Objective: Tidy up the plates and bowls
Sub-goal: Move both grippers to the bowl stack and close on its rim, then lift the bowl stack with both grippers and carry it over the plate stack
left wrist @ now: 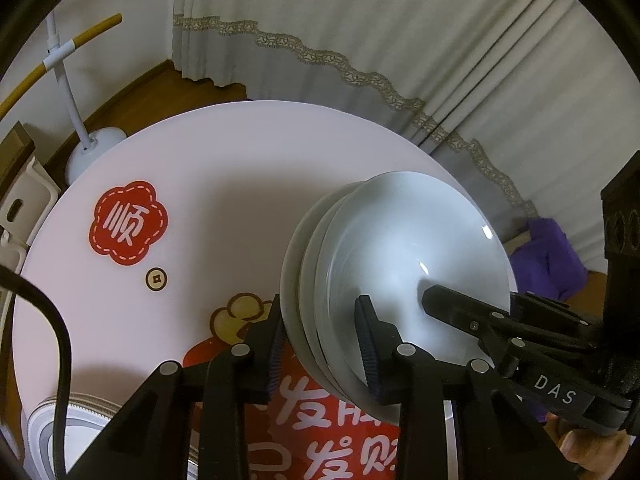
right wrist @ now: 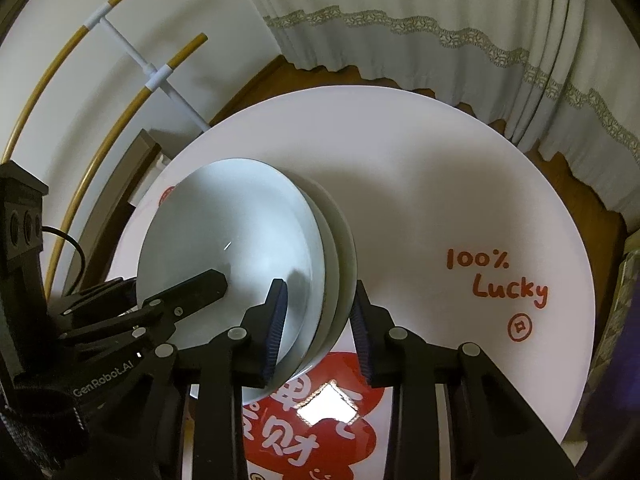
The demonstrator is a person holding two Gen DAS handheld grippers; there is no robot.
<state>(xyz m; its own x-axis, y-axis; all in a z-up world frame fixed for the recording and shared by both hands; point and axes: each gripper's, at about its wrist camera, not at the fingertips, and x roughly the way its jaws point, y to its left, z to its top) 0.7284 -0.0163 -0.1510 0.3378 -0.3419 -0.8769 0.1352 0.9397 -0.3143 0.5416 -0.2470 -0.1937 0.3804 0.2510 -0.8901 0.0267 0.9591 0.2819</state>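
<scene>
Two grippers grip one stack of white plates from opposite sides. Nearest the left wrist camera, the left gripper [left wrist: 322,344] has its jaws clamped across the near rim of the plate stack [left wrist: 404,248], one ribbed pad against the underside of the lowest plate and the other pressed on the top plate's face. In the right wrist view the right gripper [right wrist: 320,328] does the same on the opposite rim of the stack [right wrist: 240,232], its jaws closed on the edges of the plates. Each camera also shows the other gripper's finger lying on the top plate's inner surface.

At least three plates are nested, and the stack appears tilted, over the middle of the round white counter [left wrist: 224,152]. Whether it touches the counter I cannot tell. Red printed graphics lie below it, with a red flower badge [left wrist: 130,222] to the left and the words "100% Lucky" [right wrist: 496,278] to the right.

Farther off, a white stand with curved wooden rods [right wrist: 132,50] is by the wall, and pale lace-trimmed curtains [left wrist: 400,40] hang behind the counter above a wooden floor.
</scene>
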